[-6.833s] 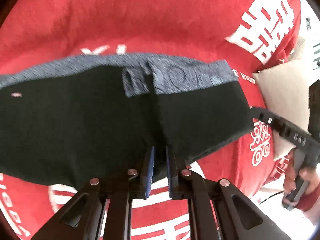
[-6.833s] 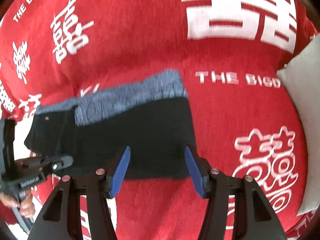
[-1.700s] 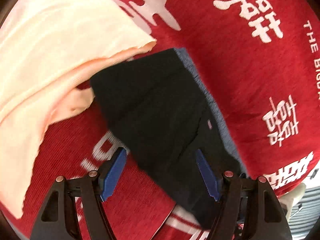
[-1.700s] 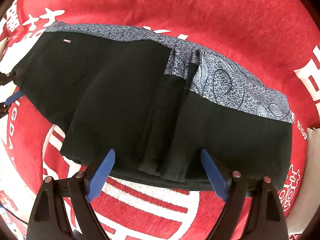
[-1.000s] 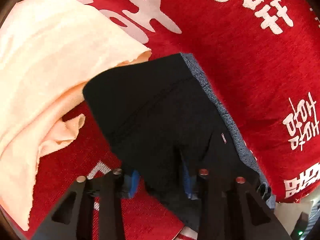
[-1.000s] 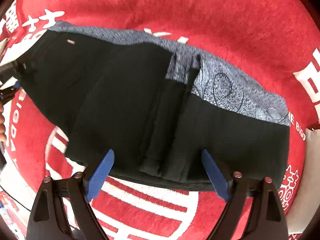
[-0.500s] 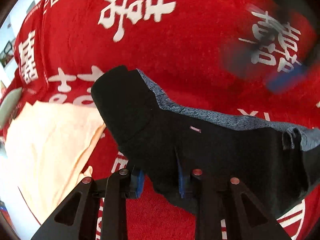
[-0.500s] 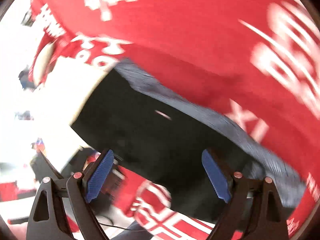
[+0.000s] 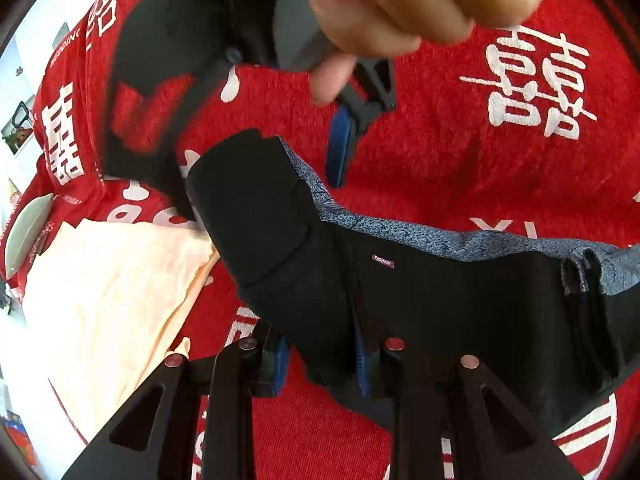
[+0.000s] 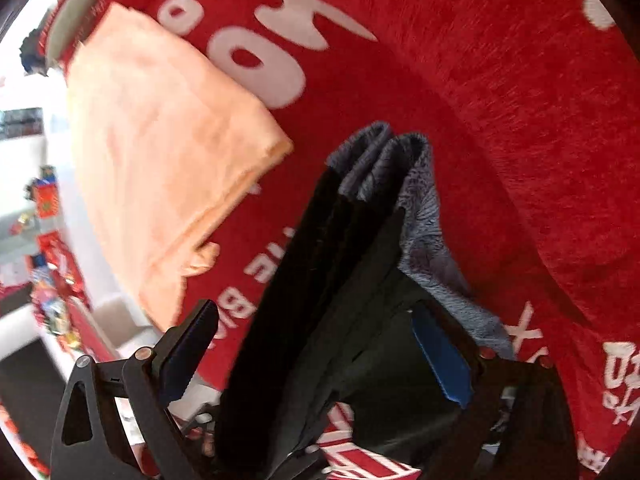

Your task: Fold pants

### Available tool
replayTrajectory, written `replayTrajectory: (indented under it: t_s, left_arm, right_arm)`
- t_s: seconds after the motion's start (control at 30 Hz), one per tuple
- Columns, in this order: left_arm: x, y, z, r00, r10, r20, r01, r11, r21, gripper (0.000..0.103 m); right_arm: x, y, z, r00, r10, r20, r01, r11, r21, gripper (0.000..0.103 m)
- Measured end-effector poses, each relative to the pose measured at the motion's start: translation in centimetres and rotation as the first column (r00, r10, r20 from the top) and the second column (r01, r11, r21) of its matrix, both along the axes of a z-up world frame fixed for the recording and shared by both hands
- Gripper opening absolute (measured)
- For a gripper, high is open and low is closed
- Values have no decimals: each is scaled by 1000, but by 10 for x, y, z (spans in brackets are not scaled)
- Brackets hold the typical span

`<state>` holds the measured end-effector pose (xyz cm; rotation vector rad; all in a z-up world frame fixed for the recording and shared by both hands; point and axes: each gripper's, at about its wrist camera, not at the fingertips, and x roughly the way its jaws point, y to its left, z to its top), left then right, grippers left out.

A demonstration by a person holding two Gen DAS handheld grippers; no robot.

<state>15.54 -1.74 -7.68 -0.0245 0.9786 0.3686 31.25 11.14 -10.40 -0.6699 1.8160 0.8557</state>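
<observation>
Black pants (image 9: 440, 300) with a blue-grey patterned waistband (image 9: 440, 236) lie across a red blanket. My left gripper (image 9: 320, 360) is shut on their near edge and holds the left end raised and folded over. A hand (image 9: 400, 8) brings my right gripper (image 9: 256, 168) down over that raised end, with one blue pad (image 9: 338, 148) beside the waistband. In the right wrist view the pants (image 10: 304, 280) stand edge-on between the pads of my right gripper (image 10: 316, 350). Its jaws are closing, and the left pad (image 10: 192, 344) is still clear of the cloth.
A peach cloth (image 9: 112, 288) lies on the blanket just left of the pants, seen too in the right wrist view (image 10: 160, 152). The red blanket (image 9: 480, 160) with white characters spreads all around. A grey-green cushion (image 9: 24, 232) sits at the far left edge.
My right gripper has swung from the middle of the pants to their left end and now straddles the raised fold, jaws narrower. My left gripper lifted and rolled with the cloth, then held still.
</observation>
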Motion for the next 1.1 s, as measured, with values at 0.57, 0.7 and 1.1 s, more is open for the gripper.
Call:
replayTrajectory:
  t_s: [0.57, 0.7, 1.1]
  left_arm:
    - [10, -81, 65, 975, -183, 126, 196, 975, -107, 28]
    - [11, -126, 80, 952, -274, 138, 289, 952, -101, 28]
    - [7, -275, 85, 849, -520, 92, 528, 843, -105, 28]
  right_arm:
    - [24, -166, 91, 959, -256, 122, 204, 922, 329, 17]
    - [25, -224, 112, 928, -351, 125, 283, 882, 378, 17]
    - [3, -434, 125, 795, -604, 61, 516, 725, 456, 16]
